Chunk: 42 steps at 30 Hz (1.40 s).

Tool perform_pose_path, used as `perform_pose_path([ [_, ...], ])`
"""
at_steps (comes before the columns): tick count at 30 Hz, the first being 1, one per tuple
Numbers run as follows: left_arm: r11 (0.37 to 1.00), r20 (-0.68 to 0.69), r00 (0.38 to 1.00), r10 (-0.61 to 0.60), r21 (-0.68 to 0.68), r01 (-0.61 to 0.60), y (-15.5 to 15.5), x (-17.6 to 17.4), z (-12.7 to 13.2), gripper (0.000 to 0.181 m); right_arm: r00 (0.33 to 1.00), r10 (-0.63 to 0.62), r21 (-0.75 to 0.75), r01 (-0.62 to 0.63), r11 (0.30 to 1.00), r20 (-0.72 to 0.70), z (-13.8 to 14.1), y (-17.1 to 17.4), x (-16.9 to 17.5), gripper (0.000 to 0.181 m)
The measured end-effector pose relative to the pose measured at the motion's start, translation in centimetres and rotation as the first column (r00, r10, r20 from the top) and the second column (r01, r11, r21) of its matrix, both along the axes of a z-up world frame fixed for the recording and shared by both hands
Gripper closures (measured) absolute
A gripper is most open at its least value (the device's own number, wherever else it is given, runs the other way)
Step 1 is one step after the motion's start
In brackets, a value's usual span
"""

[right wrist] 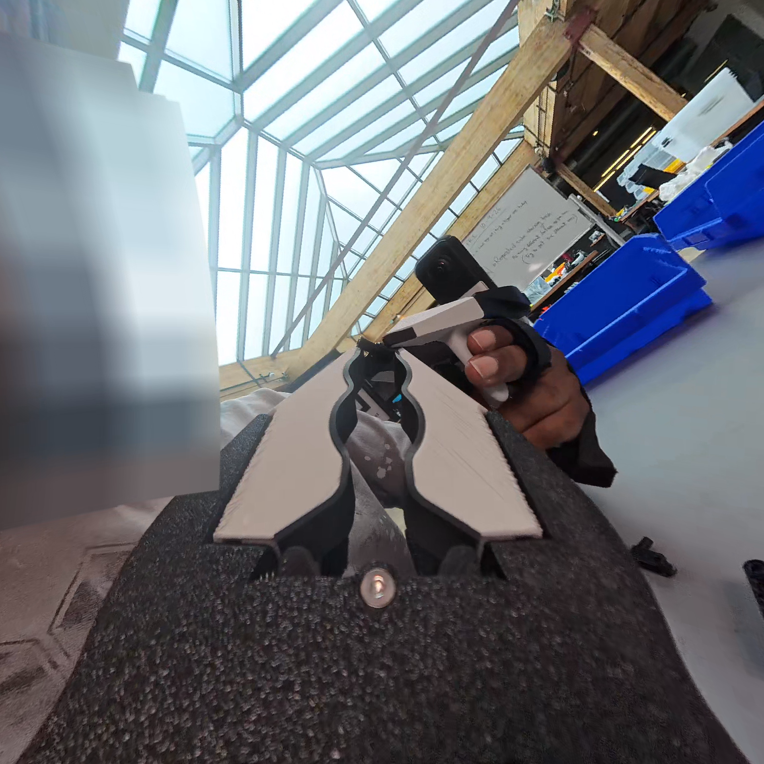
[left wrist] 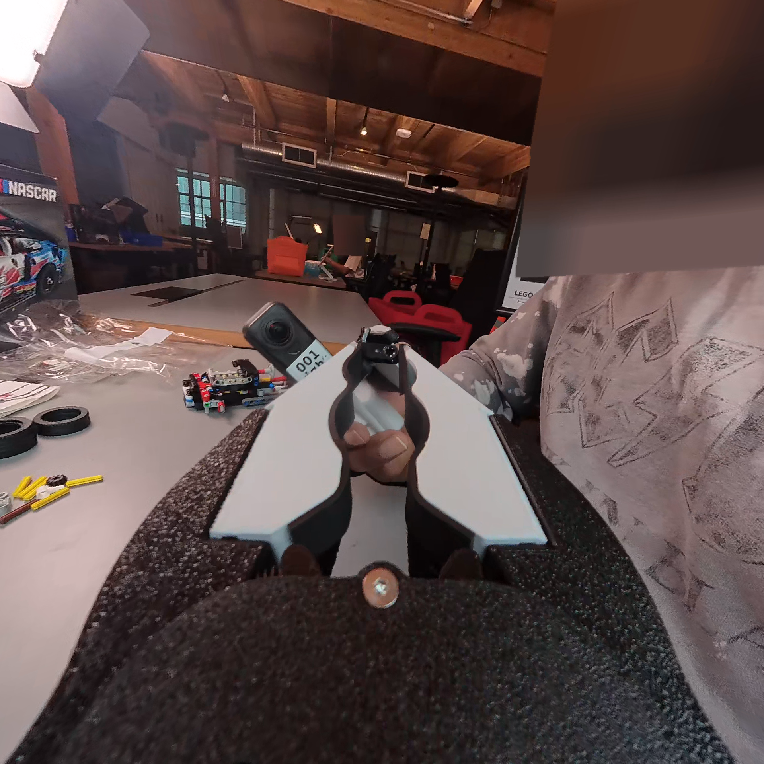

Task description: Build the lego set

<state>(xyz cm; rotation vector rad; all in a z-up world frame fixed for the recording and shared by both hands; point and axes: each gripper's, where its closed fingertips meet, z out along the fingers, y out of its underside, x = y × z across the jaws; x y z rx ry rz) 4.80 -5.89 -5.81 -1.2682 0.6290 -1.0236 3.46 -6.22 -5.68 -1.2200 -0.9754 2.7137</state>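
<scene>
My left gripper is shut on a small black Lego piece with a grey round top, held in the air above the grey table. My right gripper is closed at its tips on a small black piece. The two grippers meet tip to tip. The right gripper's body and camera show behind the piece in the left wrist view. The left gripper and the hand holding it show in the right wrist view. The partly built Lego chassis lies on the table to the left.
Two black tyres and a cluster of yellow axles lie at the left. Clear plastic bags, a booklet and the set's box are farther back. Blue bins stand on the table. The person's torso is close at the right.
</scene>
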Motion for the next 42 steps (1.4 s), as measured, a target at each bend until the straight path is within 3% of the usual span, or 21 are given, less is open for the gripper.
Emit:
perform_pose_path([
  [3, 0.998, -0.070, 0.997, 0.040, -0.050, -0.044, 0.7, -1.1, -0.9, 0.159, 0.989, -0.144, 0.188, 0.133, 0.973, 0.044, -1.4, 1.1, -0.8, 0.169],
  [5, 0.987, -0.139, 0.982, 0.131, -0.075, -0.143, 1.7, -2.5, -1.2, 0.158, 0.946, -0.320, 0.405, 0.272, 0.873, 0.054, -2.8, 2.6, -1.5, 0.169],
  [6, 0.976, -0.180, 0.967, 0.179, -0.091, -0.198, 2.2, -3.2, -1.4, 0.158, 0.903, -0.428, 0.530, 0.339, 0.777, 0.049, -3.7, 3.7, -1.9, 0.169],
  [8, 0.940, -0.285, 0.921, 0.266, -0.135, -0.313, 3.2, -3.9, -2.5, 0.158, 0.794, -0.607, 0.763, 0.415, 0.496, -0.037, -5.5, 5.9, -2.5, 0.169],
  [10, 0.901, -0.342, 0.878, 0.333, -0.159, -0.404, 4.0, -4.0, -3.4, 0.159, 0.707, -0.687, 0.873, 0.430, 0.230, -0.167, -6.0, 7.0, -2.6, 0.169],
  [17, 0.856, -0.263, 0.913, 0.313, -0.339, -0.391, 4.7, -2.6, -5.3, 0.162, 0.605, -0.627, 0.868, 0.401, -0.292, -0.490, -5.9, 6.3, -3.0, 0.169],
  [23, 0.841, -0.273, 0.909, 0.315, -0.364, -0.401, 4.8, -2.6, -5.6, 0.165, 0.586, -0.537, 0.787, 0.347, -0.511, -0.607, -6.0, 6.4, -2.9, 0.169],
  [25, 0.833, -0.269, 0.910, 0.315, -0.381, -0.401, 4.8, -2.8, -5.7, 0.177, 0.592, -0.484, 0.743, 0.336, -0.579, -0.645, -5.9, 6.2, -2.9, 0.169],
  [27, 0.825, -0.263, 0.919, 0.294, -0.415, -0.383, 4.7, -2.9, -6.0, 0.177, 0.601, -0.441, 0.704, 0.314, -0.637, -0.667, -6.1, 6.0, -2.9, 0.169],
  [30, 0.834, -0.342, 0.895, 0.287, -0.371, -0.409, 4.5, -3.0, -6.5, 0.178, 0.617, -0.423, 0.696, 0.304, -0.650, -0.664, -6.5, 5.8, -3.0, 0.169],
  [32, 0.856, -0.391, 0.880, 0.269, -0.322, -0.404, 4.2, -3.0, -6.6, 0.178, 0.640, -0.424, 0.731, 0.339, -0.592, -0.640, -6.6, 5.4, -3.0, 0.169],
  [33, 0.871, -0.405, 0.880, 0.247, -0.306, -0.385, 3.9, -3.0, -6.6, 0.178, 0.663, -0.436, 0.773, 0.370, -0.515, -0.608, -6.7, 5.0, -3.0, 0.169],
  [35, 0.907, -0.428, 0.886, 0.180, -0.278, -0.318, 3.0, -2.8, -6.6, 0.178, 0.748, -0.436, 0.865, 0.420, -0.274, -0.501, -6.8, 3.6, -2.6, 0.165],
  [38, 0.942, -0.457, 0.886, 0.082, -0.254, -0.218, 1.5, -2.3, -6.8, 0.178, 0.870, -0.369, 0.925, 0.374, 0.063, -0.326, -7.1, 1.7, -1.5, 0.162],
  [40, 0.952, -0.483, 0.875, 0.036, -0.250, -0.177, 0.7, -2.0, -7.0, 0.178, 0.890, -0.338, 0.919, 0.369, 0.138, -0.306, -6.9, 1.3, -1.1, 0.169],
  [42, 0.956, -0.497, 0.868, 0.010, -0.250, -0.154, 0.3, -1.8, -7.2, 0.178, 0.903, -0.295, 0.925, 0.361, 0.121, -0.313, -7.2, 0.7, -0.8, 0.172],
])
